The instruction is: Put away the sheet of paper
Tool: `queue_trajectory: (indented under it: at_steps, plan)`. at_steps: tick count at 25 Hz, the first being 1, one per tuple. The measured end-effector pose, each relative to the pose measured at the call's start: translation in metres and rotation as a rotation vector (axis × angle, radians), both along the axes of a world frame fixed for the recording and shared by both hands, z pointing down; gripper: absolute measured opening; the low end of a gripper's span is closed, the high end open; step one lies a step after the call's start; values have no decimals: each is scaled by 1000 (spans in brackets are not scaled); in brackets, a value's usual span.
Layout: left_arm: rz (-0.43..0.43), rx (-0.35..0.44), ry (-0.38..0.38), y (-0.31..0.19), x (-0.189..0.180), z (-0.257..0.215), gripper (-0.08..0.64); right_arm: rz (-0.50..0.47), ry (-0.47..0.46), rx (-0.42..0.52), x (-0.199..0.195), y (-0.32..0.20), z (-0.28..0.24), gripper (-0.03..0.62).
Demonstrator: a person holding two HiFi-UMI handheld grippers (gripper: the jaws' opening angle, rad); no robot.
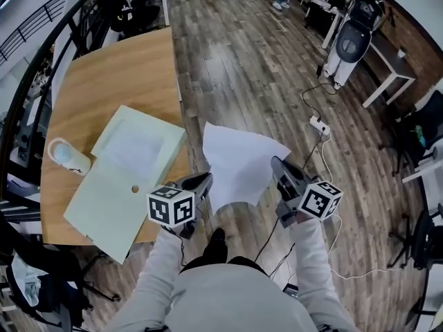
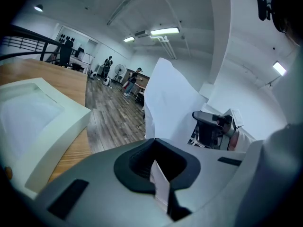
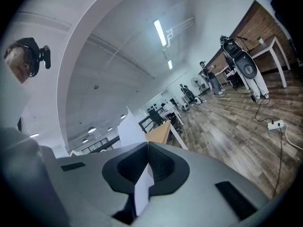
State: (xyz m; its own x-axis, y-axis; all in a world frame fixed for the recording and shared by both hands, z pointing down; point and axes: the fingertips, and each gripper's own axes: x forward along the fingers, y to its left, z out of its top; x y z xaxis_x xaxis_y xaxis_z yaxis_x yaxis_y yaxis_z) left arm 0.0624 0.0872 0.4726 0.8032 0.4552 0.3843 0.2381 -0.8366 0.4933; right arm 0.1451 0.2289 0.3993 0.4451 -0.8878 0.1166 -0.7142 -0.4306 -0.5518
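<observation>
Left gripper [image 1: 205, 180] and right gripper [image 1: 277, 163] are both pressed together, each pinching a near corner of the sheet of paper [image 1: 239, 161]. On the left stands the big wooden table [image 1: 118, 75], with a pale green tray [image 1: 104, 206] lying on it. The paper hangs in the air over the floor, just right of the table. It looks very light, thin and floppy, so I think it could bend or tear. Holding two corners, one on each side, seems best to keep it flat.
</observation>
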Motion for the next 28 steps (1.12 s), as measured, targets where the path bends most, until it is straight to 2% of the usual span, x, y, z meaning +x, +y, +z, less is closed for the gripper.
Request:
queue_trajectory:
  at_steps: [9,14,21,28]
  plan:
    - [-45,-18,1,-35,30,1,17,-65,-7,-2,40,-44,-3,28]
    - [-117,-18,-2,-61,47,-3,17,-146,-10,4,68,-79,-9,28]
    - [-290,-25,0,-106,59,-10,17,-360,-5,27,104,-152,-22,28]
    - [-553,-26,4,-155,46,-21,17,-663,5,32,114,-244,-36,28]
